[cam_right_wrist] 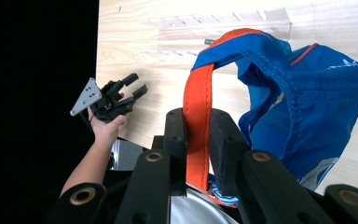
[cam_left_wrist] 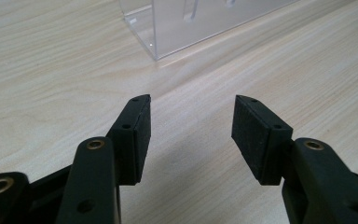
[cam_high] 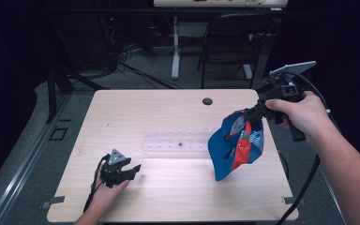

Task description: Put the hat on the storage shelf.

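Two grippers are at work over a light wooden table point(cam_high: 168, 112). The right gripper point(cam_right_wrist: 198, 140) is lifted above the right part of the table, and its jaws are pressed together on the orange band point(cam_right_wrist: 197, 107) of a blue cap point(cam_high: 234, 145). In the right gripper view the band runs up between the two black pads and curves over to the blue cloth of the cap, which hangs at the right of the jaws. In the high view the cap hangs down from the gripper, clear of the table surface, with its blue, orange and white parts towards the near right side. The right hand point(cam_high: 302, 115) grasps the gripper from the right edge of the table, and a black cable point(cam_high: 309, 178) falls from it towards the near edge.

The left gripper point(cam_high: 132, 169) rests low at the near left part of the table, in the left hand point(cam_high: 104, 192). Its jaws stand apart with nothing between them; in the left gripper view only bare wood lies between the two pads point(cam_left_wrist: 254, 135).

A clear plastic rack point(cam_high: 176, 140) lies across the middle of the table, between both grippers and a little farther away. One corner of it is just beyond the left jaws. A small dark hole point(cam_high: 207, 101) is in the table near its far edge.
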Demonstrator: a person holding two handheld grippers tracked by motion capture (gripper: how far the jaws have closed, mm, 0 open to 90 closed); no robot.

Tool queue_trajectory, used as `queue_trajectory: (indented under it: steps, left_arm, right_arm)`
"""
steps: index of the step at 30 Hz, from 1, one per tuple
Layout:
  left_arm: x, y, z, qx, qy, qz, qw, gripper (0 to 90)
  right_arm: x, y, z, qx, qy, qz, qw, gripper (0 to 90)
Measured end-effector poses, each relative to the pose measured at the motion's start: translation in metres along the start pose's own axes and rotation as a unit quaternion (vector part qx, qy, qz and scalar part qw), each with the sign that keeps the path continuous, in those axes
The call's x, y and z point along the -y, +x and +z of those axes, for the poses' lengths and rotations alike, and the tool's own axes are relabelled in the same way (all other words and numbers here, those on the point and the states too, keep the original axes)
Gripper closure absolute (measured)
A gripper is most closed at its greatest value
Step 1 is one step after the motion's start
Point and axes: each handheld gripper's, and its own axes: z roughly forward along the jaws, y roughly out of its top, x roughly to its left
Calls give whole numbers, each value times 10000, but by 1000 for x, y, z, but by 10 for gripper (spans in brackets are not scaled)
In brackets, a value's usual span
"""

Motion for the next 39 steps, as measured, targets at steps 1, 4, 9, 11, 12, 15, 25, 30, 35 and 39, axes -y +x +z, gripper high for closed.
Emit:
queue_trajectory:
  steps: [1, 4, 9, 11, 12, 15, 25, 30, 35, 39]
  left_arm:
    - [0, -1, 0, 6, -2, -24, 10000, 479]
    - [0, -1, 0, 29, 29, 11, 10000, 479]
    - [0, 0, 0, 34, 27, -7, 10000, 478]
    - [0, -1, 0, 23, -3, -16, 10000, 478]
    - [0, 0, 0, 19, -7, 2, 10000, 478]
    - [0, 0, -1, 39, 23, 7, 10000, 478]
    - [-1, -2, 0, 51, 31, 6, 10000, 478]
    - [-1, -2, 0, 64, 22, 1, 10000, 478]
    - [-1, -2, 0, 87, 25, 41, 10000, 479]
    - [-1, -5, 1, 146, 50, 56, 9999, 479]
  right_arm:
    - [-1, 2, 0, -38, -56, 19, 10000, 782]
    - [-5, 5, -3, -92, -100, 23, 9999, 782]
    - [-13, 13, -6, -162, -175, -14, 9997, 782]
    - [-15, 18, -8, -229, -243, 1, 9994, 783]
    - [-17, 19, -10, -262, -238, -49, 9994, 782]
    - [-21, 23, -12, -286, -313, -126, 9990, 782]
    - [-37, 36, -10, -225, -488, -103, 9985, 782]
    - [-46, 42, -6, -201, -535, -87, 9983, 782]
    - [-54, 50, -3, -343, -597, -70, 9976, 782]
    - [-60, 58, 3, -371, -589, -97, 9975, 782]
